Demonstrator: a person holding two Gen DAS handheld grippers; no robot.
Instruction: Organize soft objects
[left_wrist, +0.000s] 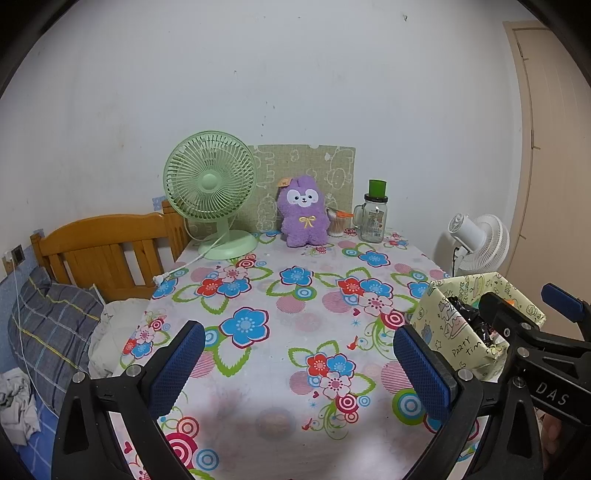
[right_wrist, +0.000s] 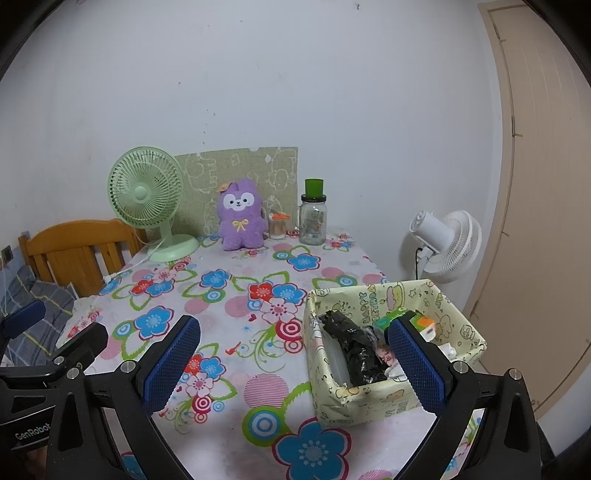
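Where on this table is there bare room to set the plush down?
The wide middle of the floral tablecloth is free, bordered by the green fan and purple plush at the back and the paper box on the right. The back edge is crowded: fan, plush, cotton swab jar, glass jar.

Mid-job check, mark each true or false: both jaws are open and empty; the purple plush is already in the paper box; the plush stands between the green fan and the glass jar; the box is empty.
1. Left gripper and right gripper have jaws open, holding nothing: true.
2. The purple plush bunny toy is in the yellow patterned paper box: false, it stands at the table's far edge.
3. The plush stands between the green desk fan and the clear glass jar: true.
4. The box is empty: false, a black crinkled bundle and other items lie inside.
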